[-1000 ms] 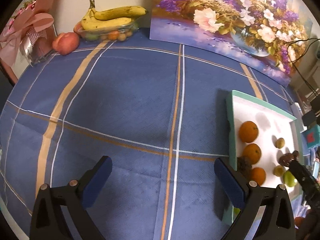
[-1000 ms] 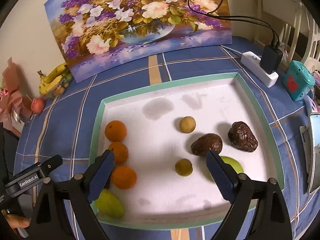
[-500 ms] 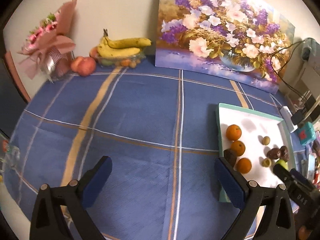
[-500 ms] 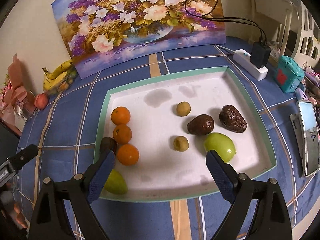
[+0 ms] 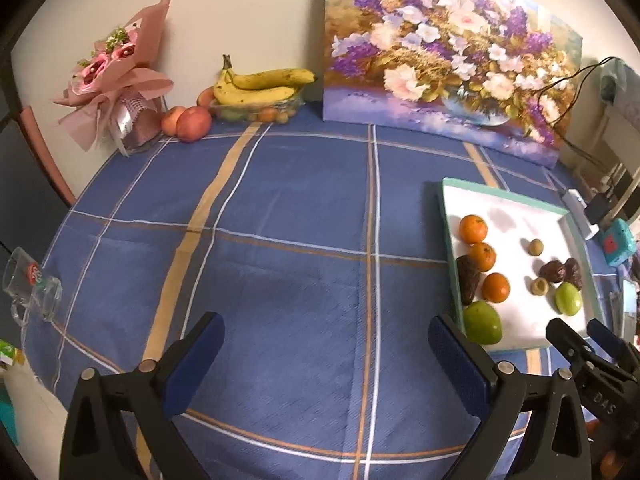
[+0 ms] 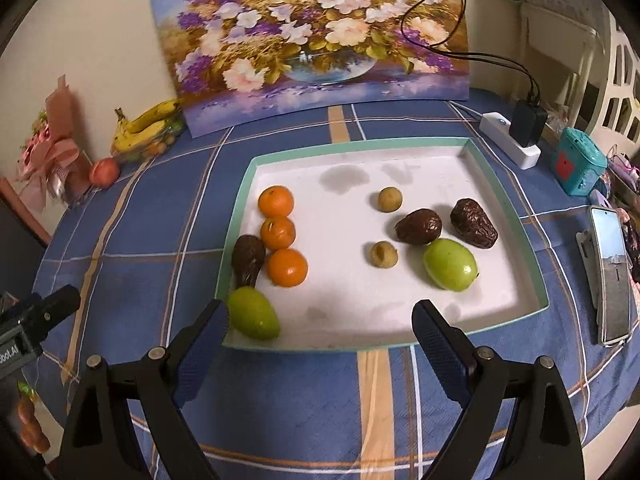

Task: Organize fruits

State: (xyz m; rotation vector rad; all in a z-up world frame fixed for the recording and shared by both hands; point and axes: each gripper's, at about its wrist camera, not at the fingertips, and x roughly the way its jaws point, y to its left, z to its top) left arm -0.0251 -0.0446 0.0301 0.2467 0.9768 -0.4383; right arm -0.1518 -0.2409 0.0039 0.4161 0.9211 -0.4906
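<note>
A white tray with a teal rim [image 6: 240, 196] [image 5: 448, 216] lies on the blue checked tablecloth. It holds three oranges [image 6: 277, 232] in a column at the left, a dark date [image 6: 248, 258] beside them, a green fruit [image 6: 253, 313] at the near left corner, two small tan fruits [image 6: 389, 199], two dark dates [image 6: 474, 222] and a second green fruit [image 6: 450, 264]. My right gripper [image 6: 320, 344] is open and empty, above the tray's near edge. My left gripper [image 5: 326, 360] is open and empty over bare cloth, left of the tray.
Bananas on a dish [image 5: 260, 88], apples [image 5: 192, 123] and a pink bouquet [image 5: 112, 80] stand at the back left. A flower painting [image 5: 448, 56] leans on the wall. A glass mug [image 5: 28, 288] lies at the left edge. A power strip [image 6: 510, 140], teal box [image 6: 578, 164] and phone [image 6: 610, 272] sit right of the tray.
Both grippers have pulled back and risen, so the views take in more of the table and the whole tray. Both stay open and empty. The fruits have not moved.
</note>
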